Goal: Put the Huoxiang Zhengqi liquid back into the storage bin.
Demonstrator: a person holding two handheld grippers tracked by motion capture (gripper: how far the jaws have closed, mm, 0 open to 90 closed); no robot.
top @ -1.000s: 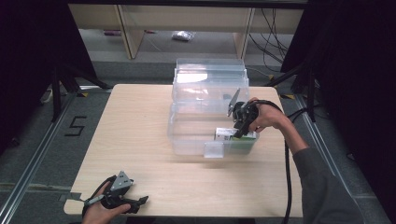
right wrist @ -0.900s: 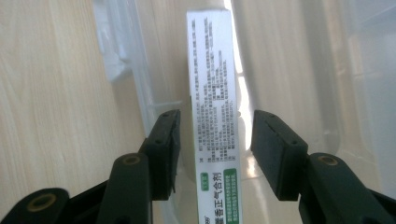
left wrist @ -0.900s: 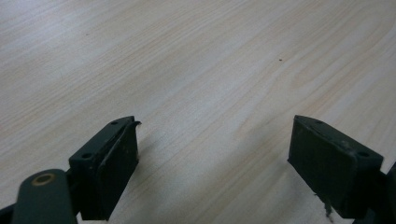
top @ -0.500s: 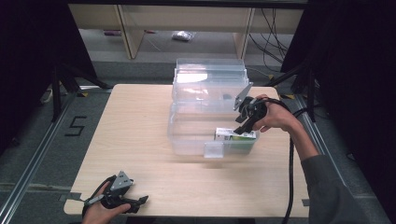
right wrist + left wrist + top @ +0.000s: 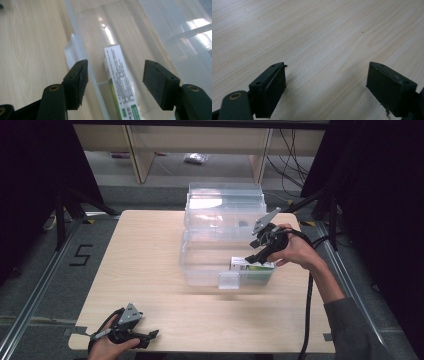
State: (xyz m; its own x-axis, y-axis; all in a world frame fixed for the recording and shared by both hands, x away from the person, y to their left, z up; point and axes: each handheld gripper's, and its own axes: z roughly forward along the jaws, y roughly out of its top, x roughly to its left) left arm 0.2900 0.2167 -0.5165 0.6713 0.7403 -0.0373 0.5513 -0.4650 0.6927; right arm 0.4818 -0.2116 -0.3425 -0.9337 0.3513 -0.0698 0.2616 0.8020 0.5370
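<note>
A clear plastic bin (image 5: 200,270) stands in the middle of the table, its lid (image 5: 225,202) tipped up behind it. Inside, at the right front end, lies a white and green carton (image 5: 252,266), flat on the bottom. In the right gripper view the carton (image 5: 117,82) runs lengthwise below the open jaws. My right gripper (image 5: 256,254) hovers open just above the bin's right end, holding nothing. My left gripper (image 5: 150,338) rests open at the table's near left edge, and the left gripper view has it (image 5: 325,82) over bare wood.
The bin's front latch tab (image 5: 229,280) sticks out toward me. The wooden table (image 5: 135,255) is bare left of the bin. Behind the table are shelf legs (image 5: 137,155) and cables on the floor. A cable (image 5: 307,310) trails from my right gripper.
My right gripper has lifted up and back a little from the carton, which stays in the bin. The left gripper has not moved.
</note>
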